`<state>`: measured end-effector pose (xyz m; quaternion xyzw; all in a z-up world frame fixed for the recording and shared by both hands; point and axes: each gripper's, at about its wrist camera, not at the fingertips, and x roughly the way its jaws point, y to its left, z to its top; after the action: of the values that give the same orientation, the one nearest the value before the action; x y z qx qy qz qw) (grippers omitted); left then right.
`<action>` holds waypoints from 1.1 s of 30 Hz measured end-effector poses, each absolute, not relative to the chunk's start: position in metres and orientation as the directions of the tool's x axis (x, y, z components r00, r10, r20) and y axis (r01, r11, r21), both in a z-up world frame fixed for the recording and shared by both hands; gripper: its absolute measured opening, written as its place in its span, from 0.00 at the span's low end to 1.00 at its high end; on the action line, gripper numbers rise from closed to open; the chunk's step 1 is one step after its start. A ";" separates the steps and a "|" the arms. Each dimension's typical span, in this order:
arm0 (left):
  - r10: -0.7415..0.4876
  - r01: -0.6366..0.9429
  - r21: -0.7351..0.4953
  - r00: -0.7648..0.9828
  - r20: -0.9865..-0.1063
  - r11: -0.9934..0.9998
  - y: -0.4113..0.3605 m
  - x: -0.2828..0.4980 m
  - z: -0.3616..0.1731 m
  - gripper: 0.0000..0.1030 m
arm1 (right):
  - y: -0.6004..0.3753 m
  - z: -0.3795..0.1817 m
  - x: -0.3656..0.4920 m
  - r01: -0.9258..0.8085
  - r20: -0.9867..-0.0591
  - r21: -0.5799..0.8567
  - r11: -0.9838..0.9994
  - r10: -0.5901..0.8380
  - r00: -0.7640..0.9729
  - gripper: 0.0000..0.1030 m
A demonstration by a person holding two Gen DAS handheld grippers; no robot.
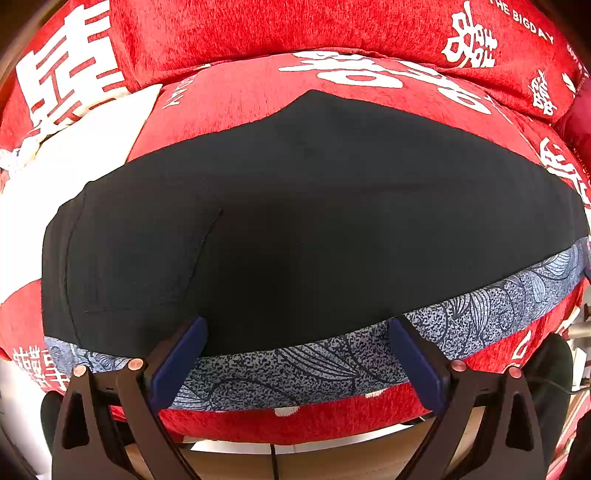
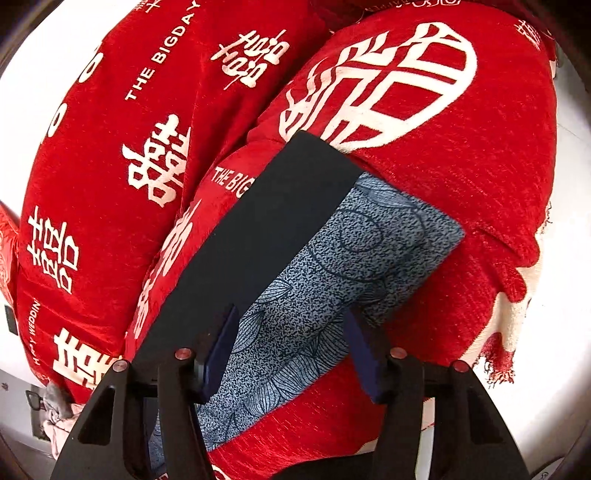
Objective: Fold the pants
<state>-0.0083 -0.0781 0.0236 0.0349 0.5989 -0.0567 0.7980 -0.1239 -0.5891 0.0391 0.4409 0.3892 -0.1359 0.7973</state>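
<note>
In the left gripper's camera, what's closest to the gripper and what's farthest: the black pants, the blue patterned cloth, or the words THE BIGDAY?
From the left gripper:
1. Blue patterned cloth, a band right between its fingers.
2. Black pants, lying just beyond, across the middle.
3. THE BIGDAY lettering, on the red cover's top right.

Black pants point(image 1: 314, 206) with a blue-grey speckled leaf-print band point(image 1: 480, 310) along one edge, red sofa cover point(image 1: 258, 29) patterned with white characters and lettering, plain white cloth point(image 1: 74, 147) at its left edge, dark blue finger pads point(image 2: 221, 350) on black gripper frames.
</note>
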 end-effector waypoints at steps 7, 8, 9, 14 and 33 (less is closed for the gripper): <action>-0.056 0.134 -0.019 0.275 -0.960 0.991 -0.075 -0.008 0.023 0.97 | -0.591 0.029 -0.122 0.577 -0.718 0.642 0.504 0.133 0.683 0.61; -0.058 0.136 -0.021 0.275 -0.960 0.991 -0.076 -0.007 0.023 0.99 | -0.591 0.029 -0.121 0.572 -0.710 0.645 0.507 0.120 0.694 0.61; -0.054 0.137 -0.017 0.276 -0.960 0.990 -0.076 -0.007 0.022 0.99 | -0.591 0.030 -0.120 0.566 -0.705 0.643 0.516 0.110 0.701 0.58; -0.062 0.133 -0.026 0.272 -0.960 0.991 -0.075 -0.007 0.025 0.99 | -0.582 0.063 -0.119 0.552 -0.708 0.578 0.601 0.033 0.705 0.07; -0.074 0.168 -0.028 0.271 -0.960 0.985 -0.080 -0.014 0.033 0.99 | -0.570 0.069 -0.129 0.774 -0.889 0.133 0.619 -0.271 0.369 0.57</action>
<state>-0.0137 -0.0805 0.0329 0.0392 0.5989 -0.0757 0.7962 -0.1287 -0.5696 0.0695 0.2793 0.4503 -0.3355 0.7789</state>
